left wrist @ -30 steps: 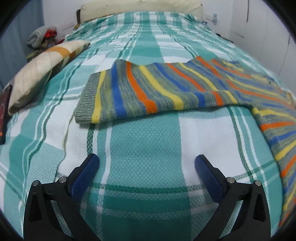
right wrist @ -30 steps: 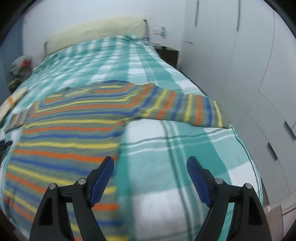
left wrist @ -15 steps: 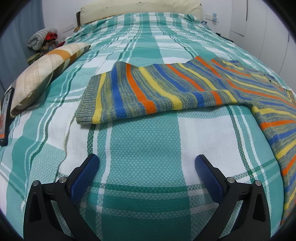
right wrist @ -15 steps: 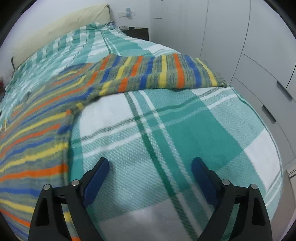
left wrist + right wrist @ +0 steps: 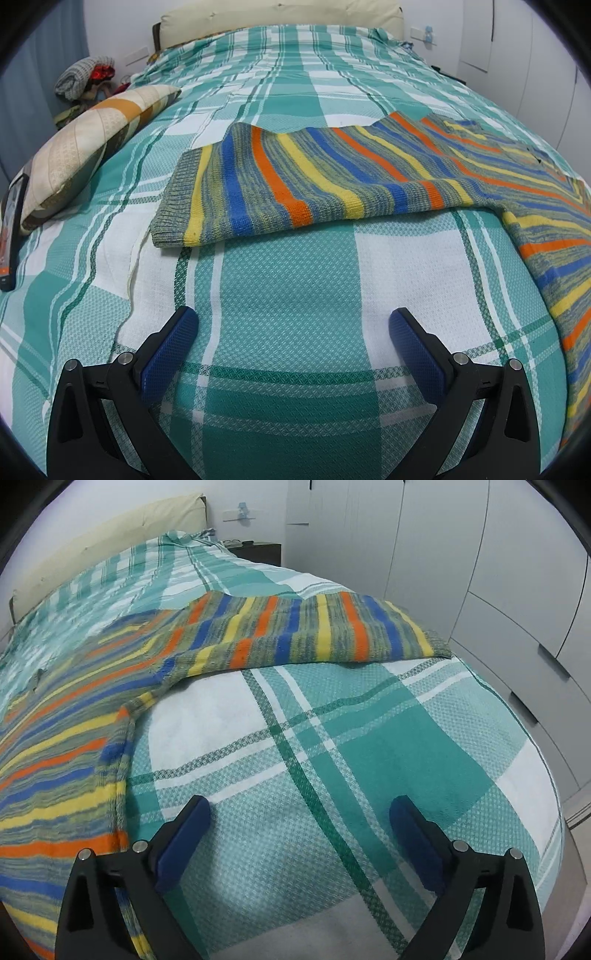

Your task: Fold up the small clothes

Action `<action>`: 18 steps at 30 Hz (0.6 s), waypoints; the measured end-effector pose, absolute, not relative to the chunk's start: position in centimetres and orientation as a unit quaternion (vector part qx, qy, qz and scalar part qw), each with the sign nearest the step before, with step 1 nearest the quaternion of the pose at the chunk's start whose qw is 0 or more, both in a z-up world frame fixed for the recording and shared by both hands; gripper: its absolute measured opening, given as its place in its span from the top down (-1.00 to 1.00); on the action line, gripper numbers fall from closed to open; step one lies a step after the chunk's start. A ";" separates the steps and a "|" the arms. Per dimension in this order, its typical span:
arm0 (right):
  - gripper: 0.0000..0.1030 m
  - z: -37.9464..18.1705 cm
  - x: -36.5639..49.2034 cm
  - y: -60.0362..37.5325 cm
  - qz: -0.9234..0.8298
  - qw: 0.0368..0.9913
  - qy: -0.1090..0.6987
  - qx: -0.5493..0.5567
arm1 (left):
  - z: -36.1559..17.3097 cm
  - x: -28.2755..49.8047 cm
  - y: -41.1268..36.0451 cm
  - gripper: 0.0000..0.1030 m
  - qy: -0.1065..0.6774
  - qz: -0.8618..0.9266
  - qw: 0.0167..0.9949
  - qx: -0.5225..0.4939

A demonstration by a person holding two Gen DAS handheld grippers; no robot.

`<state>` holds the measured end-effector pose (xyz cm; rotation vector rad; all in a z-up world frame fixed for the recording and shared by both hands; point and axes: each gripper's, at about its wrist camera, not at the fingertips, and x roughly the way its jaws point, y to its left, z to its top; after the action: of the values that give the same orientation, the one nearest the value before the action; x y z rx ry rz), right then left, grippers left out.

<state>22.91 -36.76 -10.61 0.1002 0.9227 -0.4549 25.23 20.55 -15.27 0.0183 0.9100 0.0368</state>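
Observation:
A striped knit sweater [image 5: 332,177] in grey, blue, orange and yellow lies flat on the green-and-white checked bedspread [image 5: 288,288]. In the left wrist view its left sleeve stretches toward the left, cuff nearest the pillow. My left gripper [image 5: 293,321] is open over bare bedspread, a short way in front of that sleeve. In the right wrist view the sweater [image 5: 280,631] spreads its right sleeve toward the bed's right edge, with the body at the left. My right gripper [image 5: 299,808] hovers over bare bedspread below the sleeve, jaws opening wide, nothing between them.
A beige and orange pillow [image 5: 92,147] lies at the bed's left side with a dark phone [image 5: 11,229] beside it. White wardrobe doors and drawers [image 5: 498,590] stand close along the bed's right edge. A cream headboard [image 5: 280,11] closes the far end.
The right gripper has sunk toward the bed and swung right, so the right sleeve now sits ahead of it; its jaws have widened. The left gripper has stayed put.

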 end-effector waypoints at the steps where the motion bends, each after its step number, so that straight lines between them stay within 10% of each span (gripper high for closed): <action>1: -0.89 -10.6 22.9 -36.7 -0.218 0.869 0.441 0.046 | -15.3 25.2 20.7 -0.99 0.439 0.018 0.898 0.009; 18: -0.89 -2.7 13.3 -33.2 -0.290 0.908 0.302 -0.021 | -15.3 25.2 20.6 -0.99 0.439 0.018 0.898 0.009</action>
<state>13.33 -33.24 -2.68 -0.0436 0.6235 -0.5986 25.25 20.63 -15.29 0.0176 0.9097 0.0382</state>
